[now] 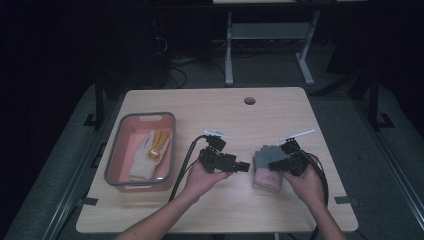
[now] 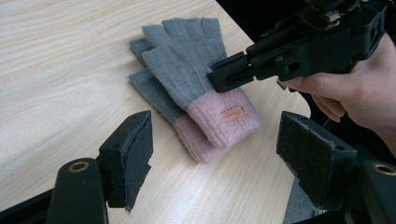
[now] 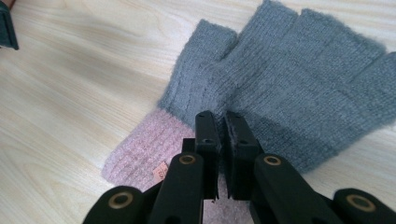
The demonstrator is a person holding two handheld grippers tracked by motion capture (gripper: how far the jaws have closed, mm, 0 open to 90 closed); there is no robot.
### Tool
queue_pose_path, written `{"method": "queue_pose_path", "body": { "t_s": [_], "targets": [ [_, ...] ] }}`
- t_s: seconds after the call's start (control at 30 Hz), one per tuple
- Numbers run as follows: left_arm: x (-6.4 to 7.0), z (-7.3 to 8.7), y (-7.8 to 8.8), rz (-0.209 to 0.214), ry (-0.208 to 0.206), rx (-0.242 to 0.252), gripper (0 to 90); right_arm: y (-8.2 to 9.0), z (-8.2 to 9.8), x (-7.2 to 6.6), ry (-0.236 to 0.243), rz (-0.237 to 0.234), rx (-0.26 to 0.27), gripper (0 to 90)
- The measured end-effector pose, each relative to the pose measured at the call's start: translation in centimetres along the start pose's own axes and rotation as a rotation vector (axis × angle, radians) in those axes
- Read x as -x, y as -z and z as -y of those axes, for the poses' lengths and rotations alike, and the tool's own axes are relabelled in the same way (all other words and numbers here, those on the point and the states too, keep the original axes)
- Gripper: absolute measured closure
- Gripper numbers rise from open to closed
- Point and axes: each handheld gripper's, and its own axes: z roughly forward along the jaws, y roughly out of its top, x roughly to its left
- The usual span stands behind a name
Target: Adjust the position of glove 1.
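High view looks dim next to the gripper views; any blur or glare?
High view: dark surroundings, only the table lit, no glare. Left gripper view: bright, gloves sharp. Right gripper view: bright; the glove's far fingers look a little soft, its jaws sharp.

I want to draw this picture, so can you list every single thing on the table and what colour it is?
Grey-and-pink gloves: two, grey with pink cuffs, stacked on the table's right part.
Basket: one, pink with grey rim, on the table's left.
Gloves in basket: one cream, one yellowish, lying inside.
Table: one, light wood.
Hole: one, dark, near the far edge.
Left gripper: black, jaws open, aimed at the gloves.
Right gripper: black, jaws shut, over the top glove.
Hands: two, left hand, right hand.
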Motion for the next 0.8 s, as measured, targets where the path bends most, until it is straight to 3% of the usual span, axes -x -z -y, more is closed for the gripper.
{"method": "queue_pose_path", "body": {
  "t_s": [0.27, 0.5, 0.8],
  "targets": [
    [-0.1, 0.1, -0.3, -0.005, 0.002, -0.005, 27.1, -0.6, 0.2, 0.2, -0.008, 0.0, -0.007, 84.5],
    [0.0, 0.1, -1.4, -0.004, 0.008, -0.028, 27.2, 0.0, 0.2, 0.6, -0.023, -0.021, 0.024, 76.5],
    [0.1, 0.3, -3.6, -0.011, 0.013, -0.06, 27.6, 1.0, 1.4, 2.7, -0.092, -0.032, 0.079, 66.2]
  ]
}}
